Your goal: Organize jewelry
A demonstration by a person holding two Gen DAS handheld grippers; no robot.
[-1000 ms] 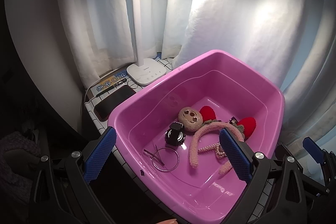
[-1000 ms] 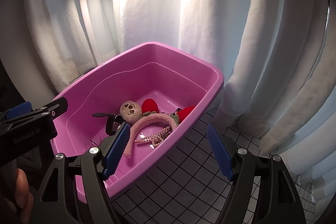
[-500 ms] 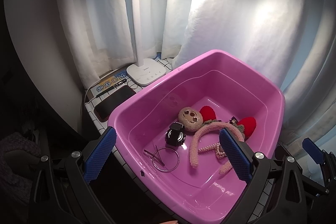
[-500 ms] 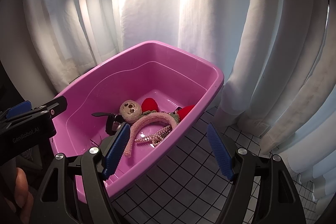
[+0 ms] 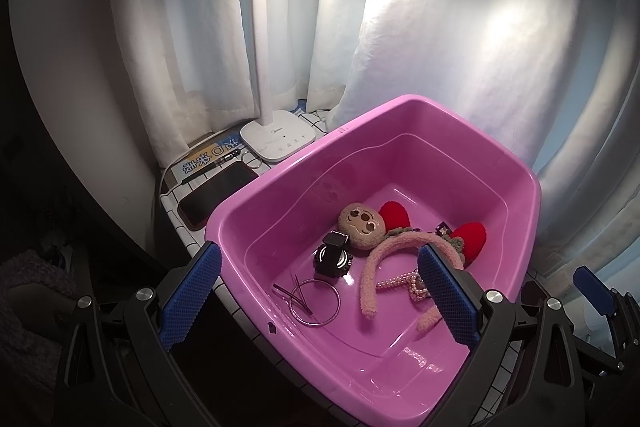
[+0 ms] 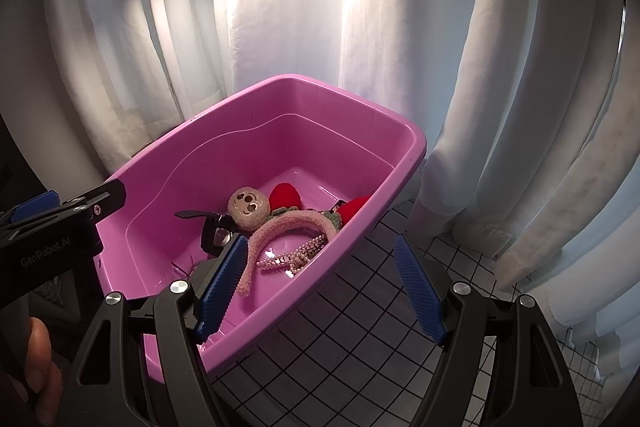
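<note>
**Both grippers poised over the tub, nothing picked yet**

White curtains (image 5: 460, 67) hang behind a tiled tabletop (image 6: 360, 327), lit by a desk lamp (image 5: 278, 141) at the back left. On that top sits the pink plastic tub (image 5: 520, 179), and all the jewelry I can see lies on its floor: a black wristwatch (image 5: 333, 255), a thin wire bangle (image 5: 316, 301) with dark hairpins (image 5: 290, 293) lying across it, a pearl necklace (image 5: 400, 281), and a fuzzy pink headband (image 5: 384, 259) with a plush face and two red hearts. The necklace lies inside the headband's arc; the watch touches the plush face.

From where I steer, my left gripper (image 5: 320, 303) hovers above the tub's near left corner, jaws spread wide and empty. My right gripper (image 6: 320, 291) hangs over the near right rim, jaws equally wide, gripping nothing.

I judge this as the start: sorting has not begun, and I see no separate container for the pieces. The next move calls for dropping one gripper into the tub and closing on a single item. The watch looks easiest; the bangle and pins lie flat and may slip.

Beside the lamp lie a phone (image 5: 216, 193) and a pen (image 5: 212, 167).
</note>
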